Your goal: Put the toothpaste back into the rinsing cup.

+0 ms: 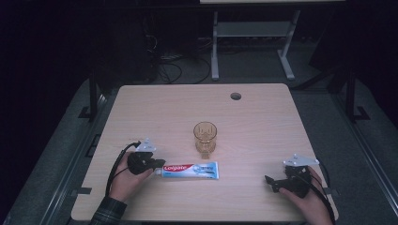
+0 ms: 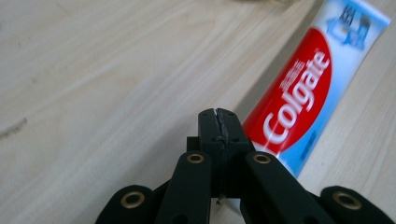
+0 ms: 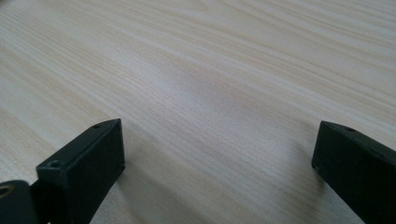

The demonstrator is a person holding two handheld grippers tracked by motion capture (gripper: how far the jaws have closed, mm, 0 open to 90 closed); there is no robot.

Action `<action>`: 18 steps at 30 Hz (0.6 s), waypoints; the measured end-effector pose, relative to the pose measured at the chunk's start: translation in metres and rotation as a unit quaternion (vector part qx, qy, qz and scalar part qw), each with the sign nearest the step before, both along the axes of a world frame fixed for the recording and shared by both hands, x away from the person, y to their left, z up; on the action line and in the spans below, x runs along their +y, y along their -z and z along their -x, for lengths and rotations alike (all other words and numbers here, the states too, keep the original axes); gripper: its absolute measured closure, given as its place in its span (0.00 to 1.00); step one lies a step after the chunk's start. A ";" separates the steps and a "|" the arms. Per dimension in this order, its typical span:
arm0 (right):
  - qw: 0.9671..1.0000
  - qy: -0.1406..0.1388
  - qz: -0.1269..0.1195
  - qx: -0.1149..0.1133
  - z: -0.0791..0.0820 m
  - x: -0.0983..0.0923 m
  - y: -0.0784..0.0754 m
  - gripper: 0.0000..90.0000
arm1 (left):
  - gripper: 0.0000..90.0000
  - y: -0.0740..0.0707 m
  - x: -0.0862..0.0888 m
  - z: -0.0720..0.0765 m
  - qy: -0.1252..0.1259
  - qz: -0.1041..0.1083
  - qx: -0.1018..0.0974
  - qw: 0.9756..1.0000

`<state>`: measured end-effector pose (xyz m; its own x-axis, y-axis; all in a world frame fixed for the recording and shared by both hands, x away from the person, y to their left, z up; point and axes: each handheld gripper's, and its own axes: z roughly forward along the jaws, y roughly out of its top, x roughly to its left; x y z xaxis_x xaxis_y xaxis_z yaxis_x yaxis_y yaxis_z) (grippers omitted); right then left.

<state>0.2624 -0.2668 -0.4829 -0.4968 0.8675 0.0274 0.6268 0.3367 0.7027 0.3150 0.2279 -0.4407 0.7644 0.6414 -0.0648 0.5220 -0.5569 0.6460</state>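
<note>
1. From the high view, a pale wooden bench [image 1: 263, 117] carried one toothpaste tube [image 1: 190, 169] lying flat near its front edge and one amber glass [image 1: 205, 138] standing upright just behind the tube's middle. A round cable hole [image 1: 235, 96] sat near the bench's far edge.
2. The same view showed two claws, one in each of the person's hands: the left claw [image 1: 157, 166] at the tube's cap end, and the right claw [image 1: 271, 182] well apart from the tube, toward the front right of the bench.
3. The left gripper view gave what the high view could not: the left claw's [image 2: 218, 126] jaws were pressed together, tip against tip, with nothing visible between them. The tube [image 2: 303, 88] lay just beside them to the right in that view, and whether it touched the jaws could not be told.
4. The right gripper view showed the right claw [image 3: 217, 144] spread wide, its two black jaws far apart over bare wood grain [image 3: 210, 70].
5. The tube was white and light blue, with a red band bearing "Colgate" in white letters. Its printing was legible in the left gripper view but small from above.
6. Beyond the bench, the high view showed a grey frame [image 1: 253, 33] and cables [image 1: 173, 65] on a dark floor.
</note>
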 end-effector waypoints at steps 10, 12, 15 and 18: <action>1.000 0.000 0.000 0.000 0.000 0.000 0.000 0.02 | 1.00 -0.004 -0.034 -0.018 0.039 -0.007 0.000 0.999; 1.000 0.000 0.000 0.000 0.000 0.000 0.000 0.02 | 1.00 0.000 -0.042 -0.021 0.048 -0.009 0.007 0.999; 1.000 0.000 0.000 0.000 0.000 0.000 0.000 0.02 | 1.00 0.004 -0.050 -0.023 0.063 -0.019 0.015 0.998; 1.000 0.000 0.000 0.000 0.000 0.000 0.000 0.02 | 1.00 0.007 -0.056 -0.021 0.070 -0.034 0.017 0.997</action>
<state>0.2626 -0.2668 -0.4829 -0.4970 0.8673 0.0275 0.6269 0.3369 0.7025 0.3357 0.1720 -0.4477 0.8451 0.5321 -0.0528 0.4571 -0.6677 0.5876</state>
